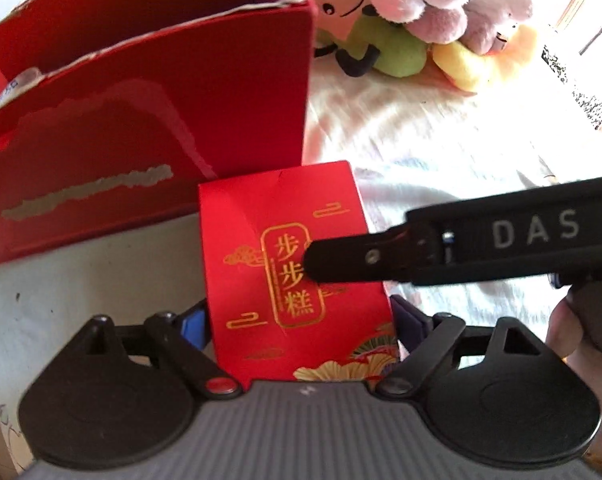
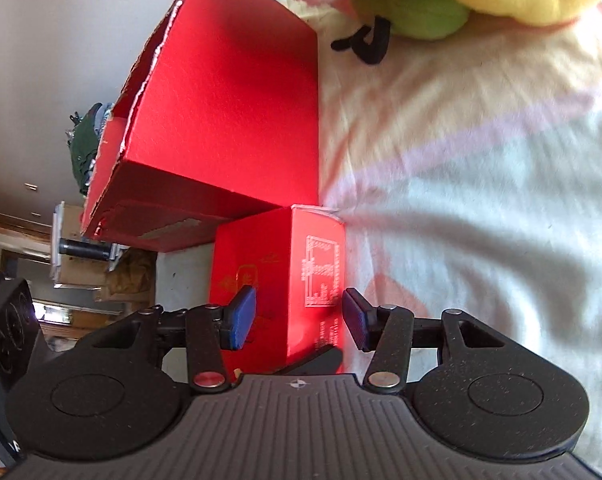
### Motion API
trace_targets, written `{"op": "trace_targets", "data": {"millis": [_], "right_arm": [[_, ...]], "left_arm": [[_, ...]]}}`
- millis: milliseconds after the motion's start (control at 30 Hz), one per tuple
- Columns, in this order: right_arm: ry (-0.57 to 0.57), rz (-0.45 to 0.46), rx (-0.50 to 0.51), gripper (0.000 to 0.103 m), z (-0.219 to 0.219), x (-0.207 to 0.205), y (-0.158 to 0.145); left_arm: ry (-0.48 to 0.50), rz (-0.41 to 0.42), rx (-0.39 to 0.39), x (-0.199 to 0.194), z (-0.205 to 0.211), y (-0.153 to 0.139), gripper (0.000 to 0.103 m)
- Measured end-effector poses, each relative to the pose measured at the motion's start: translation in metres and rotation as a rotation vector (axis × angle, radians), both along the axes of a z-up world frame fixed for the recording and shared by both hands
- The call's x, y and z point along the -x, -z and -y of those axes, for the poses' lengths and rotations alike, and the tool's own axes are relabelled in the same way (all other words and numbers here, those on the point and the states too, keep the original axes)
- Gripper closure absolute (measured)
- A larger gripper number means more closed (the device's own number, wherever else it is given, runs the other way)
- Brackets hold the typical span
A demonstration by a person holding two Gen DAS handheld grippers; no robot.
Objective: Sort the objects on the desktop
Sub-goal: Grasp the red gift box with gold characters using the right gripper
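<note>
Sunlit, wrinkled pale cloth [image 1: 421, 140] covers the surface where a small red box [image 1: 297, 272] with gold lettering stands just in front of a large open red box [image 1: 149, 120] — plush toys [image 1: 413, 20] lie behind. Left gripper [image 1: 301, 320] pinches the small box between its jaws, while the right gripper [image 2: 299, 316] straddles it with jaws spread — its black finger crosses the box's front.

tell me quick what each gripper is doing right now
Left gripper: shut on the small red cardboard box with gold lettering.
Right gripper: open, its blue pads either side of the same box, seemingly not clamping it.
</note>
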State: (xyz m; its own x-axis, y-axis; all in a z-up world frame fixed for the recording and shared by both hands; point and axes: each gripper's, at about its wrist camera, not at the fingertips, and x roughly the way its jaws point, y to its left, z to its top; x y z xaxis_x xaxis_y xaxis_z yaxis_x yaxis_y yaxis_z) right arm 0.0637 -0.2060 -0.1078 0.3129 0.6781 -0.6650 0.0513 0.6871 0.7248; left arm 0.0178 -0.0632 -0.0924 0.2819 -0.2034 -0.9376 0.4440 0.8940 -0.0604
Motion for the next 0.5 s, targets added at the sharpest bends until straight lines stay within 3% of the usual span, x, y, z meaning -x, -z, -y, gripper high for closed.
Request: {"op": "trace_targets", "data": {"millis": [333, 500], "right_arm": [[0.085, 0.023, -0.029, 0.052, 0.053, 0.025, -0.019], [0.179, 0.096, -0.052, 0.052, 0.093, 0.047, -0.043]], "left_arm": [[0.126, 0.084, -0.022, 0.016, 0.044, -0.023, 0.019], [0.224, 0.196, 0.012, 0.026, 0.079, -0.053, 0.019]]}}
